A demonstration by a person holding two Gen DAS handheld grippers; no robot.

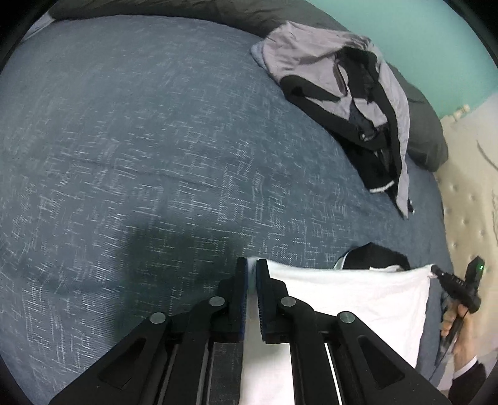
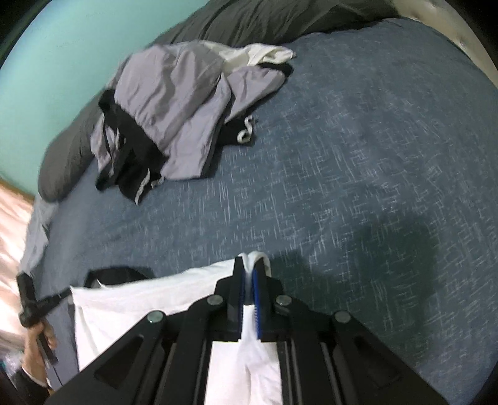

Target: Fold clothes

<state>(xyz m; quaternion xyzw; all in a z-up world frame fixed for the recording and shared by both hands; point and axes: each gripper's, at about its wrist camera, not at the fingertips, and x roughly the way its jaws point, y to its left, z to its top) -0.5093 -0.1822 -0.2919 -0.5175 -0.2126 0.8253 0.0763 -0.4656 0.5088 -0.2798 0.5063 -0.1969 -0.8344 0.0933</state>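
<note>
A white garment is stretched between my two grippers just above the blue bedspread. My left gripper is shut on one top corner, with white cloth showing between its pads. The right gripper is shut on the other corner, where a bunch of white cloth pokes past its blue pads. Each wrist view also shows the other gripper at the far end of the garment: the right gripper and the left gripper. A black piece of clothing shows behind the garment's top edge.
A crumpled pile of grey and black clothes with a white item lies at the far side of the bed, against a dark grey duvet. A teal wall is behind. A cream tufted surface borders the bed. A hand holds the right gripper.
</note>
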